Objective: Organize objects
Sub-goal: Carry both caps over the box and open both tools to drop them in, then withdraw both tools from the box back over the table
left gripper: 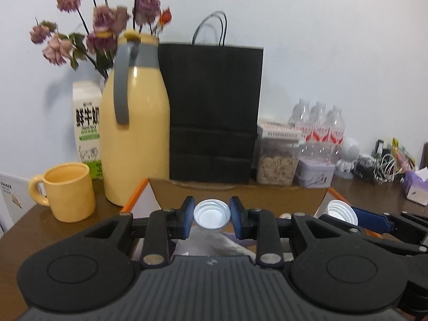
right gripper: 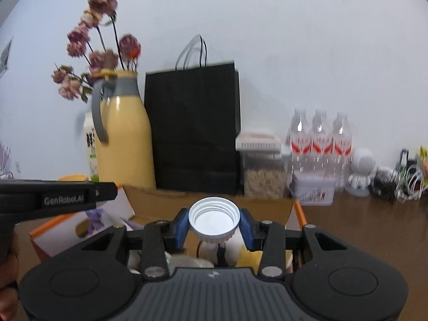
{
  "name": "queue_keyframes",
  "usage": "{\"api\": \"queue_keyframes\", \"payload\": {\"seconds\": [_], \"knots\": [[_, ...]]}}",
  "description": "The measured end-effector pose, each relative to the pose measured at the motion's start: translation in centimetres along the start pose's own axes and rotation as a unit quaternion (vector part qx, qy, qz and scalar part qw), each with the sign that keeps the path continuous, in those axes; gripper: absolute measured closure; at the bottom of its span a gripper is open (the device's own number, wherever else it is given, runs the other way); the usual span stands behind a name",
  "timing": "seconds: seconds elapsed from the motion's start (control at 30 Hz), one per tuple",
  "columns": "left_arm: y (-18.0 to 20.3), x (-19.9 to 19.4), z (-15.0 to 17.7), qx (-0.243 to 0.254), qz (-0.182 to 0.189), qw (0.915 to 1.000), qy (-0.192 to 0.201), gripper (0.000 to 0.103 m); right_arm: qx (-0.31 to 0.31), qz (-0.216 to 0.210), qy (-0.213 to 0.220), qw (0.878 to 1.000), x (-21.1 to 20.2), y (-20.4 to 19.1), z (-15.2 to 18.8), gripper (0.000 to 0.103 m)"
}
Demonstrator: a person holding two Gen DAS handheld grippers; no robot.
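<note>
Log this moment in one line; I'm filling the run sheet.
left gripper: shut on white cap | right gripper: shut on white lid | both over cardboard box

The black paper bag (left gripper: 214, 112) is hiding the wall and desk edge behind it. The yellow jug (right gripper: 123, 136) is covering most of the milk carton (right gripper: 90, 147). The open cardboard box (left gripper: 235, 195) is sitting half hidden behind both grippers, its contents staying unreadable. Motion blur is smearing the dried flowers (right gripper: 101, 26).

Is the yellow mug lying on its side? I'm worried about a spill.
No, the mug stands upright on the table, its open mouth facing up, beside the yellow jug.
</note>
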State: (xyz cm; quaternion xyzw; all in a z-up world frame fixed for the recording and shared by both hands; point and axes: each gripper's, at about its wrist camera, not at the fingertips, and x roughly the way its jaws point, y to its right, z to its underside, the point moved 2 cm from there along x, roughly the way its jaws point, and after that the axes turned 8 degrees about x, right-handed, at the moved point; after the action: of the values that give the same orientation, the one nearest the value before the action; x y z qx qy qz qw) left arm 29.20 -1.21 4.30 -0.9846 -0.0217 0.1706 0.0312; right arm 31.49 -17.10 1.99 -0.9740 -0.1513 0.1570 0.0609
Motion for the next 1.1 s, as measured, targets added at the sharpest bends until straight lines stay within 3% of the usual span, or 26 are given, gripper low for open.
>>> {"api": "queue_keyframes", "payload": {"seconds": [0.27, 0.33, 0.37, 0.4, 0.43, 0.47, 0.5, 0.6, 1.1], "knots": [[-0.2, 0.7, 1.0, 0.007, -0.002, 0.9999, -0.015, 0.073, -0.006, 0.008, -0.018, 1.000, 0.7, 0.2, 1.2, 0.064], [-0.1, 0.5, 1.1, 0.011, -0.003, 0.9999, -0.009, 0.066, -0.006, 0.010, -0.021, 1.000, 0.6, 0.2, 1.3, 0.064], [0.0, 0.4, 1.1, 0.012, -0.004, 0.9999, -0.007, 0.051, -0.005, 0.011, -0.022, 1.000, 0.6, 0.2, 1.4, 0.063], [0.0, 0.4, 1.1, 0.012, -0.009, 0.9999, -0.005, 0.028, -0.004, 0.011, -0.023, 1.000, 0.6, 0.3, 1.4, 0.058], [0.1, 0.2, 1.1, 0.012, -0.015, 0.9998, -0.002, 0.018, -0.003, 0.012, -0.025, 1.000, 0.6, 0.3, 1.4, 0.054], [0.1, 0.1, 1.1, 0.012, -0.019, 0.9998, 0.004, 0.005, -0.001, 0.012, -0.025, 1.000, 0.6, 0.4, 1.5, 0.042], [0.1, -0.1, 1.0, 0.010, -0.022, 0.9996, 0.012, 0.000, 0.000, 0.012, -0.024, 1.000, 0.6, 0.4, 1.5, 0.028], [0.0, -0.2, 1.0, 0.005, -0.023, 0.9996, 0.016, 0.000, 0.007, 0.015, -0.019, 1.000, 0.5, 0.6, 1.5, 0.000], [-0.1, -0.2, 1.2, -0.005, -0.022, 0.9997, 0.010, 0.000, 0.014, 0.017, -0.014, 1.000, 0.1, 0.8, 1.5, 0.000]]}}
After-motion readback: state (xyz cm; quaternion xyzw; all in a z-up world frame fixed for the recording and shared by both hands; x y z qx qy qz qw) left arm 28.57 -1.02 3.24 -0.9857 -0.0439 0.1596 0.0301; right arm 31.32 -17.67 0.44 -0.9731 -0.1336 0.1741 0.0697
